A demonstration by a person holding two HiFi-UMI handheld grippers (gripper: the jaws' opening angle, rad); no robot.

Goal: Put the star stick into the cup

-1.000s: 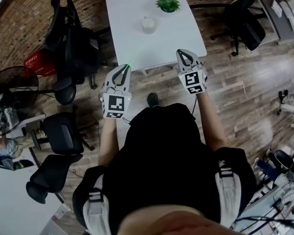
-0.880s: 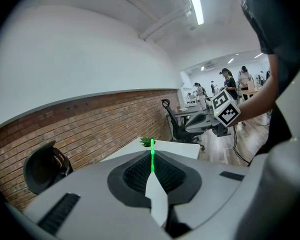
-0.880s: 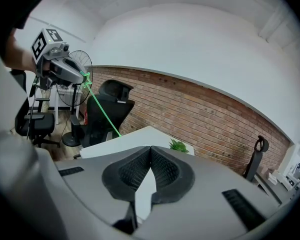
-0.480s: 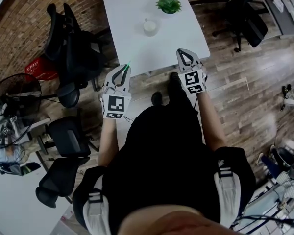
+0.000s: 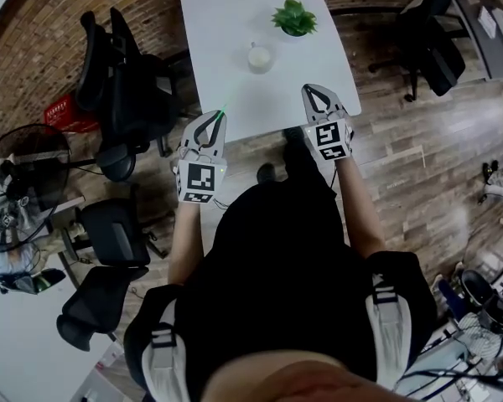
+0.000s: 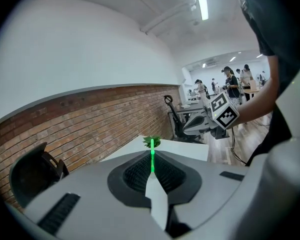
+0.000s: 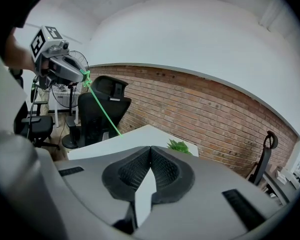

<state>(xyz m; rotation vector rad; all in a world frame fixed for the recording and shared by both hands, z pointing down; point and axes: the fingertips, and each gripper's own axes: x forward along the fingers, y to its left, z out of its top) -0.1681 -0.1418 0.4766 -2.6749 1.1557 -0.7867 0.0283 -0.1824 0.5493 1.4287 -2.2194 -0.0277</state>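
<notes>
Down at the bottom centre of the left gripper view, your left gripper (image 6: 151, 170) is pinched right down on the stick (image 6: 152, 159). The thin green shaft pokes out past the tips and lines up with the plant (image 6: 152, 142) far behind. From the right gripper view there's a green knot at those tips that may be the star, though I can't be sure.

Your right gripper (image 7: 150, 149) has its jaws together with nothing between them, so it's only along for the ride.

Further up, in the head view, the cup (image 5: 259, 58) stands at upper centre on the table (image 5: 226, 23), with the plant beyond it toward the top. The stick's free end sits just over the table's near edge, well short of the cup.

My read is that you're on the carry. Bring the left gripper up-frame and slightly right until the shaft sits over the rim. Tip it so the free end points down, then lower it inside before you let go. Hold the clamp firm until then, since a shaft that thin could swivel. Steer wide of the plant, and leave the right gripper low.
</notes>
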